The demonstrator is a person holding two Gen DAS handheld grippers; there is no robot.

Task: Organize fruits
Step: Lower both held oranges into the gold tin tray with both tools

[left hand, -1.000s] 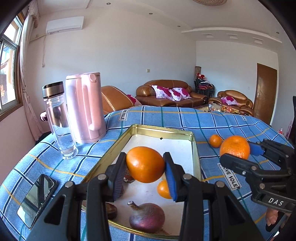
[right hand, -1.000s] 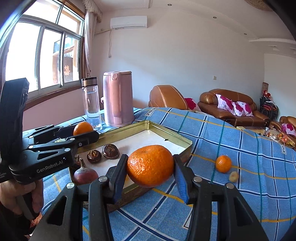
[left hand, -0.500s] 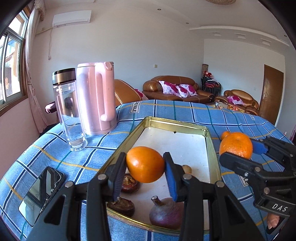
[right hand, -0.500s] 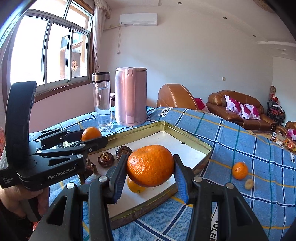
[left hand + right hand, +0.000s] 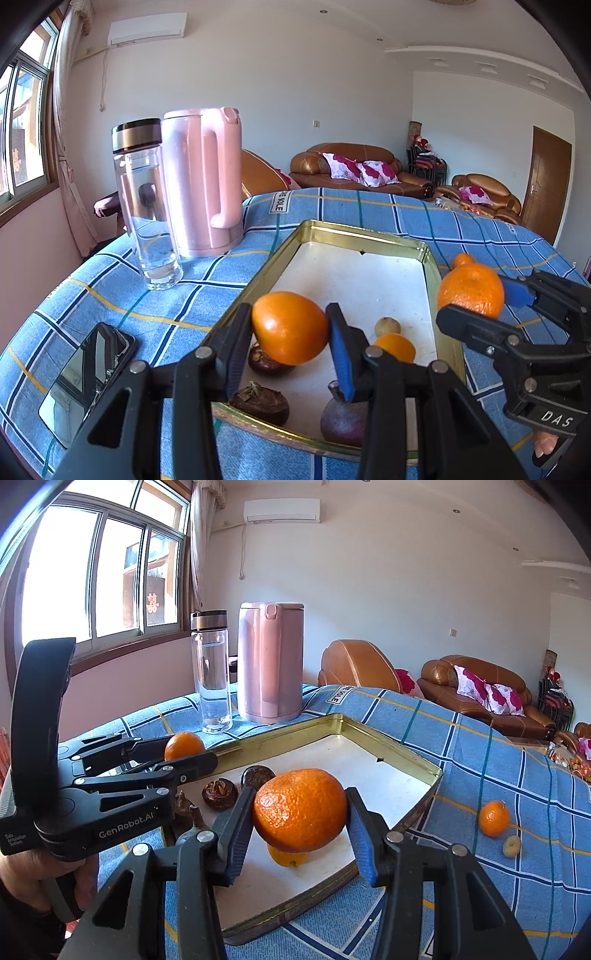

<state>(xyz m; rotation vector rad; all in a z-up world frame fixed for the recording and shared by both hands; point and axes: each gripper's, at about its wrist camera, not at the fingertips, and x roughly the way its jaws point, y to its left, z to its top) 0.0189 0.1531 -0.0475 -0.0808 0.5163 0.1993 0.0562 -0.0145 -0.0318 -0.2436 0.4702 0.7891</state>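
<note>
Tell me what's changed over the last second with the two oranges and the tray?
Both grippers carried their oranges in over the gold tray: the left gripper with the smooth orange, the right gripper with the bumpy orange. Neither let go. Fruit in the tray, the kettle and the bottle stayed put.

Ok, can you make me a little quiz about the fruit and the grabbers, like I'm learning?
1. True or false: both grippers hold an orange.
2. Which stands nearer the window, the bottle or the kettle?
3. How many small fruits lie on the cloth outside the tray? A) none B) two C) five

Key
1. True: the left gripper holds a smooth orange, the right gripper a bumpy orange.
2. The bottle.
3. B
</note>
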